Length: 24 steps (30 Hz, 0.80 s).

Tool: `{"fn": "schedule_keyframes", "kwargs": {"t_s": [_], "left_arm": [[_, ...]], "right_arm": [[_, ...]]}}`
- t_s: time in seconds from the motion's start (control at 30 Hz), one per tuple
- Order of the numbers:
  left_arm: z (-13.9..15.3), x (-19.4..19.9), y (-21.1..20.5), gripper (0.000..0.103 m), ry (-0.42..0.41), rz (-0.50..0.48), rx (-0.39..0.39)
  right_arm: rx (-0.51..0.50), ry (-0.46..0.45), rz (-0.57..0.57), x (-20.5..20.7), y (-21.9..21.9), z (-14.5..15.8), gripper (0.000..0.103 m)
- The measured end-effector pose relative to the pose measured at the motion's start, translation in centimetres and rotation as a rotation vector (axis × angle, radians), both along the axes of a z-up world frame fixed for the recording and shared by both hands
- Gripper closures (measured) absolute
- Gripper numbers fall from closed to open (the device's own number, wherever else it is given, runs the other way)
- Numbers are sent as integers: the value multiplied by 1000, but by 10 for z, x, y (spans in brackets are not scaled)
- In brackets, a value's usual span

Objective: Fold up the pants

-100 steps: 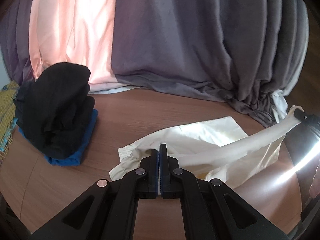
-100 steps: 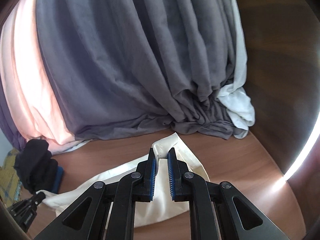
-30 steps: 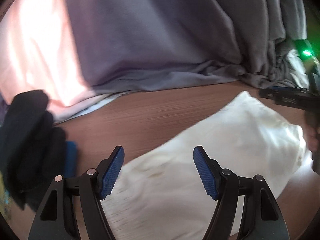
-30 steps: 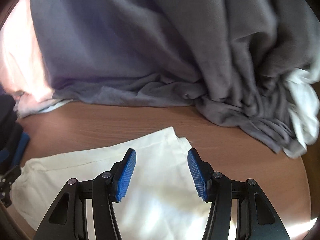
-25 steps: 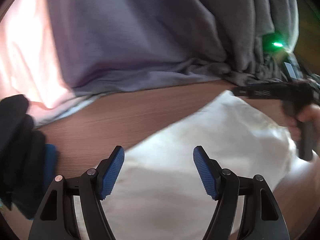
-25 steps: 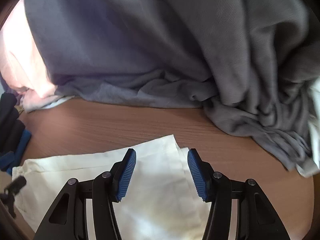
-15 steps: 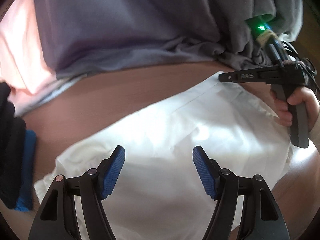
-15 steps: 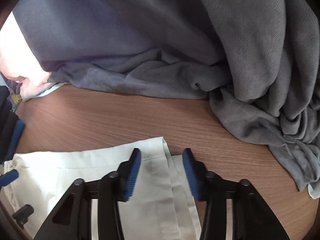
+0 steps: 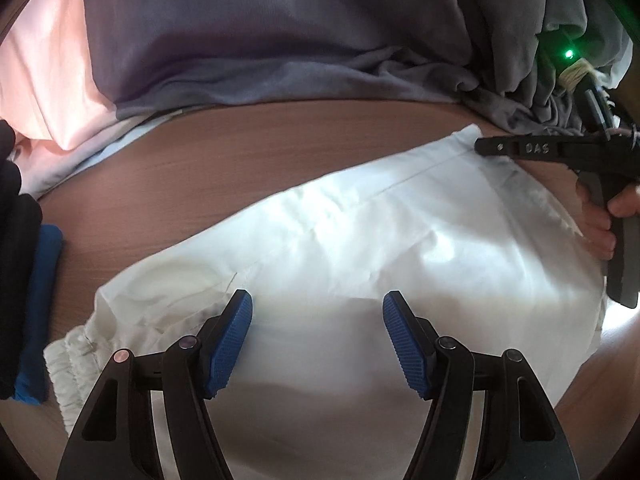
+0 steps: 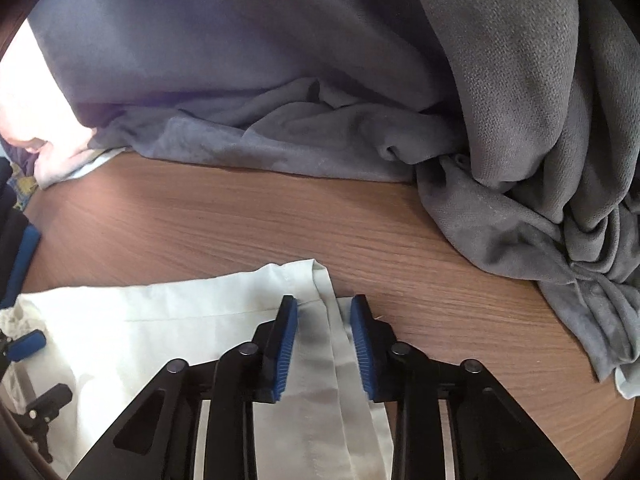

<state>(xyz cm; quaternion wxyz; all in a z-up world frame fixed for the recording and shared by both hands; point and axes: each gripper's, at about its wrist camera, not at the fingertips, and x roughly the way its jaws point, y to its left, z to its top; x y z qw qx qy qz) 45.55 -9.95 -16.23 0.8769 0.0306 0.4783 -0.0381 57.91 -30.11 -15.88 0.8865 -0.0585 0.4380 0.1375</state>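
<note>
The cream pants (image 9: pixel 360 240) lie folded flat on the brown wooden table (image 9: pixel 240 148), with the elastic waistband (image 9: pixel 72 352) at the left. My left gripper (image 9: pixel 316 312) is open, low over the pants near the waistband end. My right gripper (image 10: pixel 324 316) is open but narrowed, its blue pads either side of the hem edge at the pants' far right corner (image 10: pixel 316 272). The right gripper also shows in the left wrist view (image 9: pixel 520 147), at the pants' right end.
Grey curtain fabric (image 10: pixel 400 80) hangs along the back and bunches onto the table at the right (image 10: pixel 560 220). A pink curtain (image 9: pixel 48 80) is at the back left. A pile of black clothes (image 9: pixel 16 240) lies on a blue garment (image 9: pixel 44 280) at the left.
Both grippers let go of the pants, which now lie flat. Both have dropped lower over the cloth, and the right gripper's jaws have narrowed around the hem corner.
</note>
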Motion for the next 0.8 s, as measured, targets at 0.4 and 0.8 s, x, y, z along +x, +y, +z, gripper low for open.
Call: {"fn": "schedule_keyframes", "kwargs": {"t_s": [0.4,0.8], "left_arm": [[-2,1,0,35,0,10,-7],[5,4,-2,34,11,16,-23]], "right_arm": [[-21,-8,16,-12,-3,4,85],[20,-72,-17,-31,-4,30,98]]}}
